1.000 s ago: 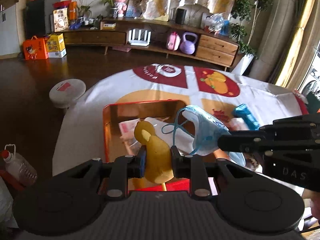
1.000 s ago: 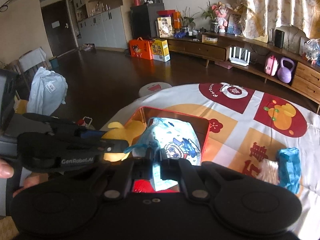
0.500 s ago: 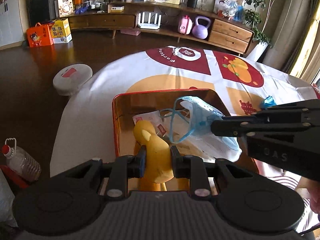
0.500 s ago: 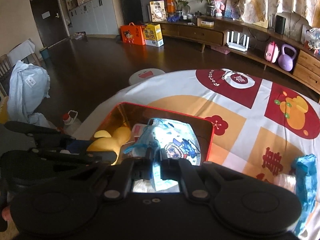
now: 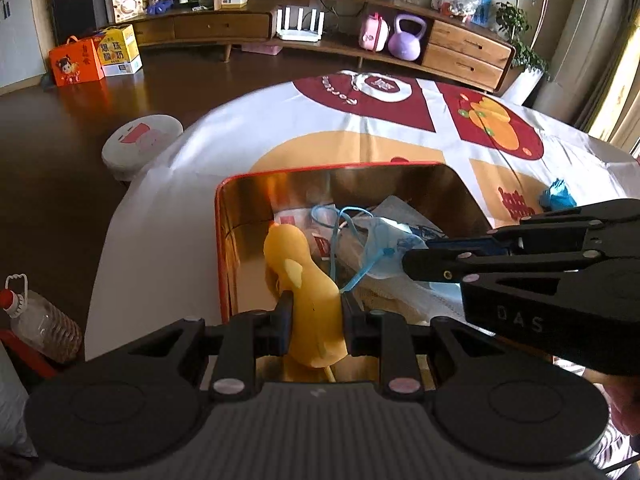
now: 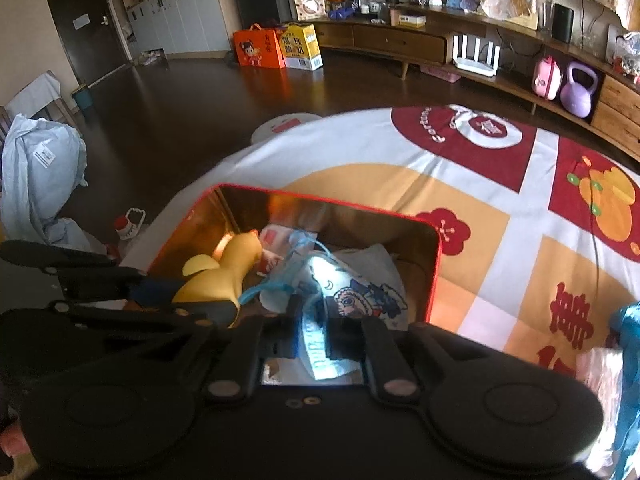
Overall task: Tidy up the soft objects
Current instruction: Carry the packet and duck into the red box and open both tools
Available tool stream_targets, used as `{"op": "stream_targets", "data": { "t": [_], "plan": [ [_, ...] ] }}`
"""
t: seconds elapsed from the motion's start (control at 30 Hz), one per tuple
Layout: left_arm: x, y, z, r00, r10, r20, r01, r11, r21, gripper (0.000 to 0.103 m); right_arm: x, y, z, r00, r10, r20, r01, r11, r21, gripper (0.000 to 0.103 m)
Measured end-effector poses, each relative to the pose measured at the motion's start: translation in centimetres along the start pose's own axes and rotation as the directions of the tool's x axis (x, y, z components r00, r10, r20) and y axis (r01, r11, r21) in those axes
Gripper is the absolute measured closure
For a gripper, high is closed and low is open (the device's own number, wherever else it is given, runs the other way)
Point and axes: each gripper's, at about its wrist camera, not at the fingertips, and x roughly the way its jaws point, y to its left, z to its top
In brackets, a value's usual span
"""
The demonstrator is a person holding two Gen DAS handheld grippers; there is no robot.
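Observation:
A red tin (image 5: 224, 240) with a golden inside stands on the patterned tablecloth. My left gripper (image 5: 316, 304) is shut on a yellow rubber duck (image 5: 308, 276), lowered into the tin's left part with its head pointing away from me. My right gripper (image 6: 314, 320) has a blue printed face mask (image 6: 356, 296) between its jaws, which are opening; the mask fills the gap and lies low in the tin (image 6: 434, 280). In the left wrist view the right gripper (image 5: 408, 260) reaches in from the right, with the mask (image 5: 384, 236) at its tip. The duck (image 6: 224, 276) sits just left of the mask.
White packets with red print (image 5: 296, 218) lie on the tin's floor under both objects. A blue crumpled item (image 5: 556, 198) rests on the cloth to the right. Beside the table are a round white stool (image 5: 140, 146) and an oil bottle (image 5: 36, 320) on the dark floor.
Both grippers sank from above the tin down into it, carrying the duck and the mask. The gap between the right jaws has grown wider around the mask.

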Motion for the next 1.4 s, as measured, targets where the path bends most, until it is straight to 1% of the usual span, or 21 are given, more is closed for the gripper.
{"op": "stream_targets", "data": {
  "t": [0.07,0.4,0.5,0.67,0.8,0.87,0.93,1.0,1.07,1.23,1.3,1.33,1.4],
  "plan": [
    [0.1,0.0,0.0,1.000,0.000,-0.005,0.000,1.000,0.000,0.079,0.0,0.1,-0.1,1.000,0.002,-0.005,-0.002,1.000,0.000,0.086],
    [-0.9,-0.3,-0.2,1.000,0.026,-0.008,-0.026,1.000,-0.005,0.078,-1.3,0.1,-0.5,1.000,-0.004,-0.014,0.004,1.000,0.010,0.074],
    [-1.4,-0.4,-0.5,1.000,0.028,-0.011,-0.028,1.000,-0.003,0.077,-2.1,0.2,-0.9,1.000,0.000,-0.009,0.000,1.000,0.014,0.070],
    [-2.7,-0.6,-0.9,1.000,0.015,0.002,-0.015,1.000,-0.017,0.077,-3.7,0.4,-1.2,1.000,0.003,0.012,-0.003,1.000,0.006,0.061],
    [-3.9,-1.0,-0.9,1.000,0.013,0.020,-0.013,1.000,-0.015,0.077,-5.1,0.5,-1.4,0.999,0.008,0.034,-0.008,1.000,0.007,0.057],
    [-4.5,-1.1,-1.0,1.000,0.010,0.029,-0.009,1.000,-0.019,0.072,-5.9,0.5,-1.6,0.999,0.010,0.046,-0.010,1.000,0.011,0.054],
    [-5.1,-1.3,-1.2,0.999,0.015,0.042,-0.014,1.000,-0.028,0.055,-6.7,0.6,-1.8,0.998,0.010,0.057,-0.011,1.000,0.017,0.054],
    [-5.8,-1.4,-1.4,0.998,0.018,0.061,-0.016,0.999,-0.033,0.046,-7.5,0.4,-2.0,0.998,0.014,0.068,-0.015,1.000,0.024,0.051],
    [-6.3,-1.6,-1.5,0.998,0.017,0.068,-0.014,0.999,-0.038,0.045,-8.5,0.3,-2.3,0.996,0.014,0.083,-0.016,1.000,0.026,0.045],
    [-7.7,-2.8,-1.8,0.996,0.011,0.085,-0.009,1.000,-0.026,0.045,-11.0,0.1,-3.5,0.993,0.018,0.119,-0.022,0.999,0.032,0.038],
    [-8.3,-3.3,-1.9,0.996,0.005,0.094,-0.003,1.000,-0.022,0.044,-12.0,-0.1,-4.0,0.991,0.024,0.130,-0.028,0.999,0.034,0.037],
    [-8.6,-3.7,-2.0,0.995,0.003,0.098,-0.001,1.000,-0.022,0.039,-12.6,-0.3,-4.3,0.990,0.025,0.135,-0.030,0.999,0.036,0.035],
    [-9.2,-4.3,-2.2,0.994,-0.006,0.110,0.008,1.000,-0.020,0.035,-13.7,-0.5,-5.0,0.988,0.023,0.150,-0.029,0.999,0.039,0.030]
  ]
}}
